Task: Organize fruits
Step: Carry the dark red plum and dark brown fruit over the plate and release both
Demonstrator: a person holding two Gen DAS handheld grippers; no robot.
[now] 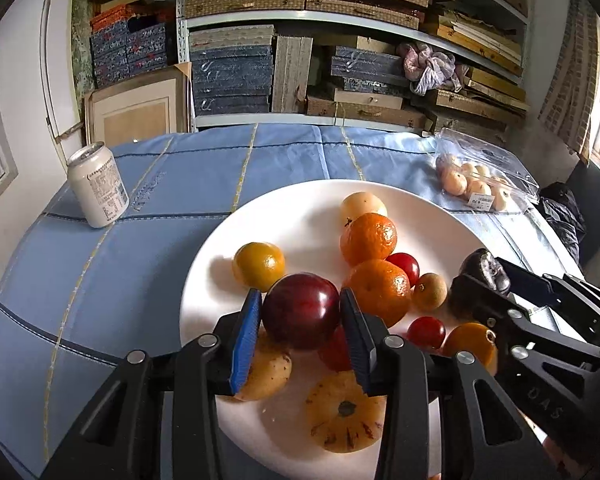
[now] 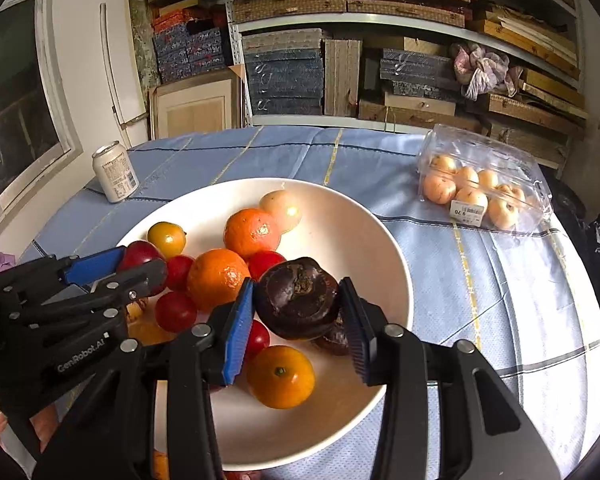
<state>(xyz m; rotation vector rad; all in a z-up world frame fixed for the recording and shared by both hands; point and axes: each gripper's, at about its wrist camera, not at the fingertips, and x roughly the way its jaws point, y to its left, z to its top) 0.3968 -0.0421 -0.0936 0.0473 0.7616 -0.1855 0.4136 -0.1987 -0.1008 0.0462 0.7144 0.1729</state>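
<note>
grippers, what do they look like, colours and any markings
Both are alike: the left gripper and right gripper have black angular linkage arms joined by round silver pivot pins, and flat fingers faced with ribbed blue pads. Seen from the right wrist view, the left gripper's body carries white "GenRobot.AI" lettering. No cables or sleeves show.

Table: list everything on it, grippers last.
plate: one, white, centre of cloth
mandarins: three, orange, on plate
small tomatoes: at least four, red, among mandarins
yellow fruit: one, plate's left
pale fruit: one, plate's far edge
small brown fruit: one, beside mandarins
spotted pale fruits: two, plate's near side
can: one, white, far left
clear box: one, pale fruits inside, far right
tablecloth: one, blue
left gripper: black, shut on dark red plum
right gripper: black, shut on dark brown fruit
</note>
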